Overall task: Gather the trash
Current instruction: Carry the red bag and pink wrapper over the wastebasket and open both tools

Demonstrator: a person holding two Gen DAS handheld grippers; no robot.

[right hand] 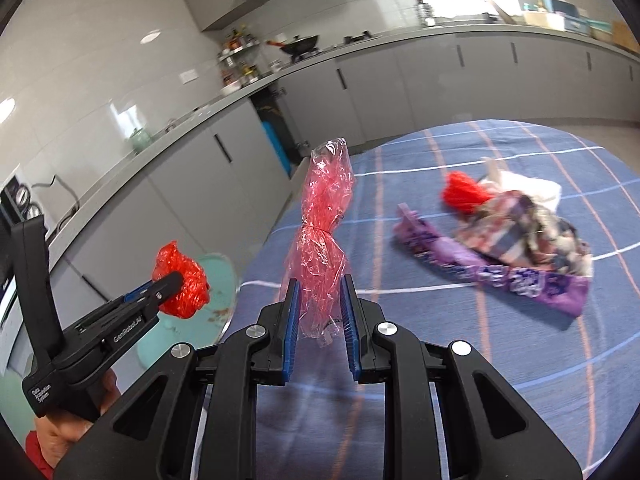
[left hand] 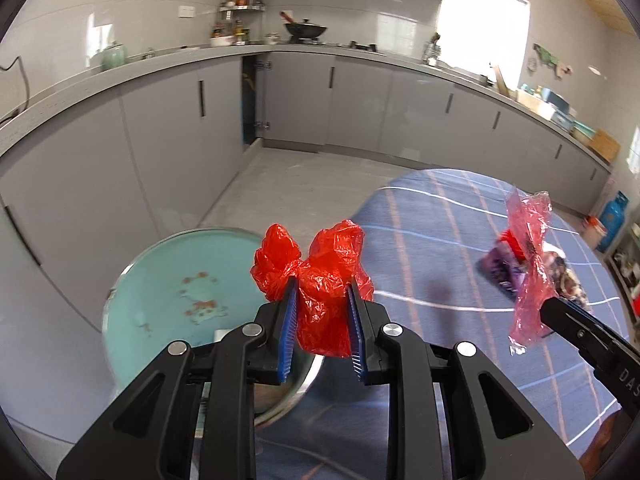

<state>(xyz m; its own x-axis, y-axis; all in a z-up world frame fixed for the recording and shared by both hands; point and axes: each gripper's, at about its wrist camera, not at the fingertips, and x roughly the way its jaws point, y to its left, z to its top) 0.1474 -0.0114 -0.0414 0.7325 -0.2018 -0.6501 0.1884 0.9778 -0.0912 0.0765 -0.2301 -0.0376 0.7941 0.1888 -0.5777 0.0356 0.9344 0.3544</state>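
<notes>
My left gripper (left hand: 322, 294) is shut on a crumpled red plastic bag (left hand: 320, 280) and holds it above a pale green bin lid (left hand: 168, 280) beside the table. It also shows in the right wrist view (right hand: 176, 280). My right gripper (right hand: 320, 296) is shut on a twisted pink clear plastic wrapper (right hand: 322, 232), held upright over the table edge; the wrapper also shows in the left wrist view (left hand: 530, 272). A pile of trash (right hand: 516, 224) lies on the blue checked tablecloth (right hand: 440, 360): a purple wrapper (right hand: 500, 272), a red scrap (right hand: 464, 192) and white paper.
Grey kitchen cabinets (left hand: 160, 140) and a counter run behind and to the left. A wok (left hand: 306, 30) sits on the stove. A blue gas cylinder (left hand: 614, 216) stands at the far right. Bare floor (left hand: 300, 184) lies between table and cabinets.
</notes>
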